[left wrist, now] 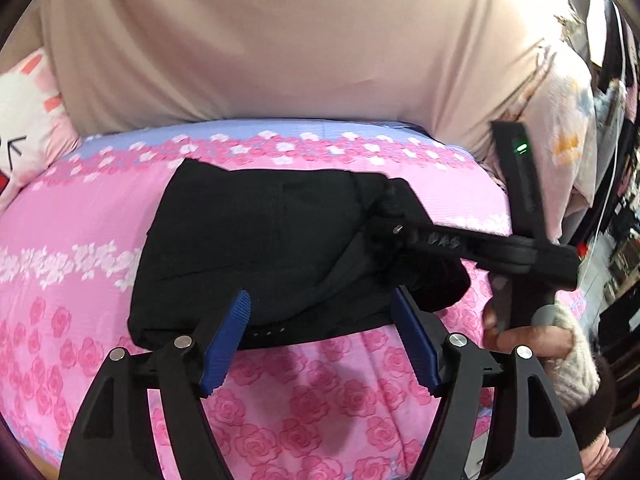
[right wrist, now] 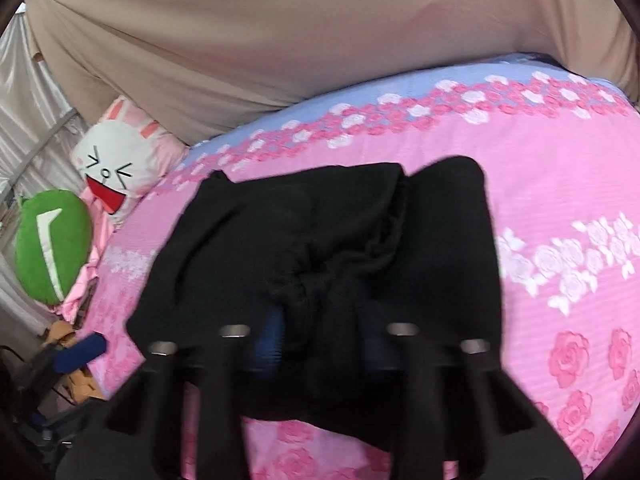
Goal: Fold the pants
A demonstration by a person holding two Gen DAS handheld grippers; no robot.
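The black pants (left wrist: 256,232) lie folded into a thick bundle on the pink rose-print bed sheet (left wrist: 100,216). My left gripper (left wrist: 320,300) stands open at the bundle's near edge. Its blue pads (left wrist: 228,336) flank the edge without pressing on it. My right gripper (left wrist: 386,216) reaches in from the right, and a hand (left wrist: 532,340) in a knitted sleeve holds its handle. In the right wrist view my right gripper (right wrist: 320,332) is shut on a bunched fold of the pants (right wrist: 248,240), which hides most of the pads.
A beige cloth (left wrist: 280,40) hangs behind the bed. A white rabbit pillow (right wrist: 116,168) and a green cushion (right wrist: 52,248) lie at the bed's left end. Floral bedding (left wrist: 568,140) and dark furniture stand at the right. Bare sheet (right wrist: 560,184) surrounds the pants.
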